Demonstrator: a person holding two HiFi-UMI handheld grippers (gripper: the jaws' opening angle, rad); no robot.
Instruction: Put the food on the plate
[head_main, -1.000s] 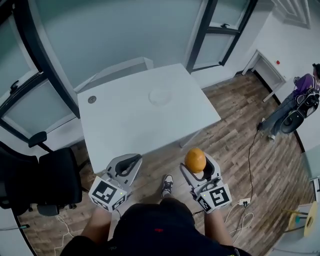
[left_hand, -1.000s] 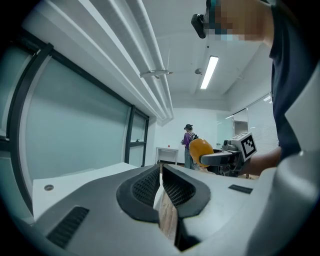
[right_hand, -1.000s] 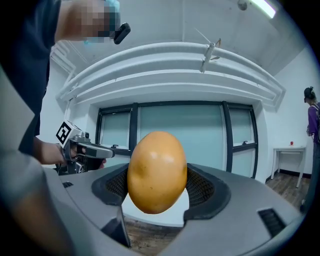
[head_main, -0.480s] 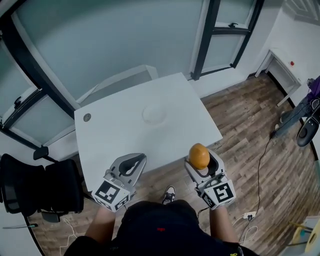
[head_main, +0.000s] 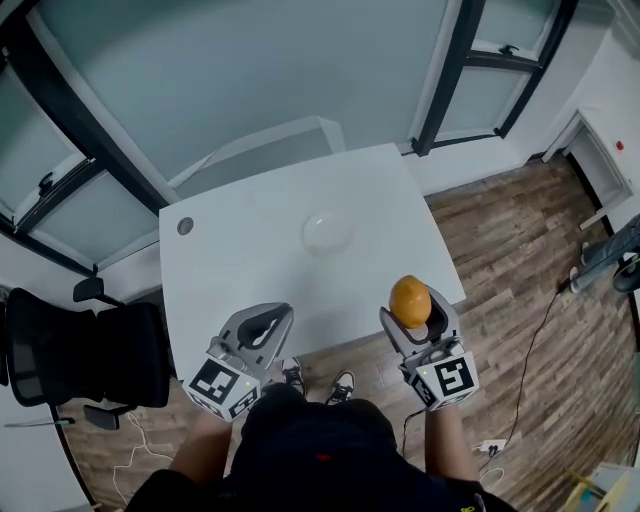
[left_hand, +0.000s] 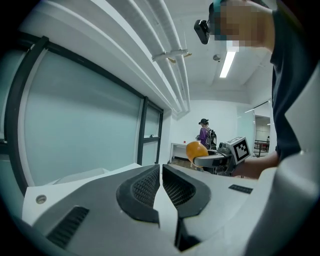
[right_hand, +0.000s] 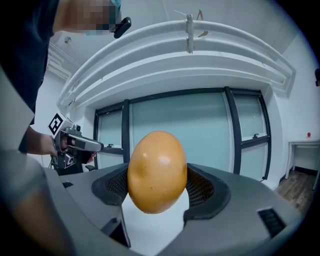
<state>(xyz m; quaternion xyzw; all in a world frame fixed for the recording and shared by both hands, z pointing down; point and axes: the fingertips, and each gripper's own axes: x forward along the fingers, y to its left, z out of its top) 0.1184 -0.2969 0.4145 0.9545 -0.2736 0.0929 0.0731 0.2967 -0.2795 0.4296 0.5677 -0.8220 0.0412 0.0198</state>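
My right gripper (head_main: 413, 312) is shut on an orange fruit (head_main: 410, 301), held in the air near the white table's front right corner. In the right gripper view the orange fruit (right_hand: 157, 171) fills the gap between both jaws. A clear glass plate (head_main: 327, 232) lies in the middle of the white table (head_main: 250, 270), well ahead of both grippers. My left gripper (head_main: 266, 322) hovers over the table's front edge, shut with nothing in it; its jaws almost touch in the left gripper view (left_hand: 161, 185).
A black office chair (head_main: 80, 350) stands left of the table. A small round grommet (head_main: 185, 226) sits at the table's far left corner. Glass wall panels with dark frames run behind the table. Wooden floor lies to the right.
The view has shifted so the table and plate sit closer and more central. Both grippers have come forward toward the table's front edge, the right one still holding the orange fruit.
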